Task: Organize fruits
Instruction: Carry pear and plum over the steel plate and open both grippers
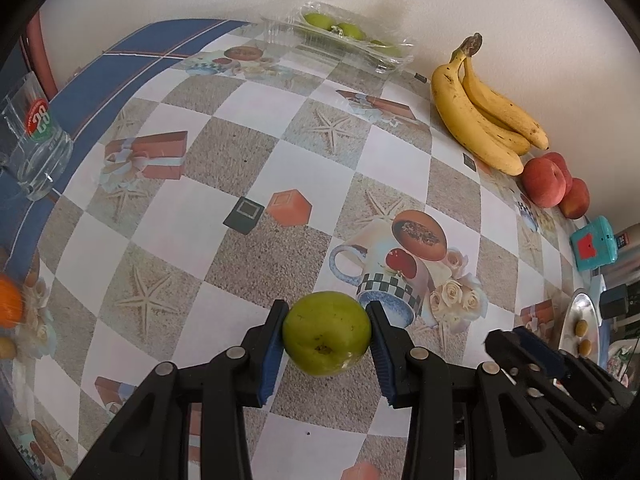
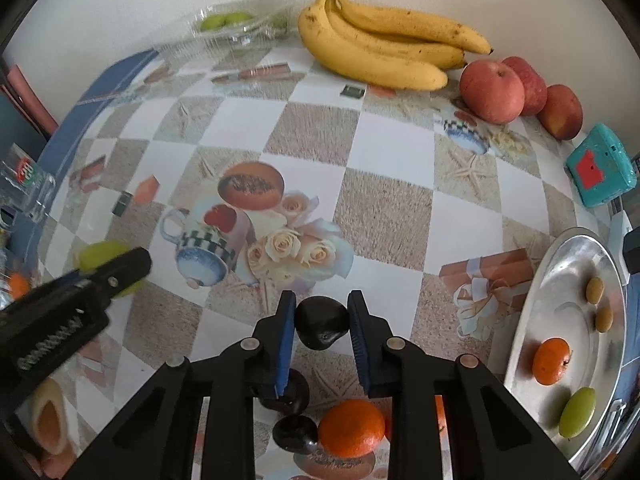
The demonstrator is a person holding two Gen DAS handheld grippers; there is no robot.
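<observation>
My left tongs [image 1: 327, 334] clamp a green plum [image 1: 326, 332]; my right tongs [image 2: 322, 322] grip a dark plum [image 2: 322, 322] above the table [image 2: 384, 208]. Only the right view shows two more dark plums [image 2: 294, 432], half hidden behind my fingers, beside a tangerine [image 2: 351, 427]. Along the far edge lie three bananas [image 2: 380, 46] and three apples [image 2: 492, 90].

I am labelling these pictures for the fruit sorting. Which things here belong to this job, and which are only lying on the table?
Belong to the job:
- green fruit in the left hand-held gripper
- dark fruit in the right hand-held gripper
- bananas
- red apples
- orange
- metal plate with fruit
- clear tray of green fruit

Only lying about:
- glass
- teal box
</observation>
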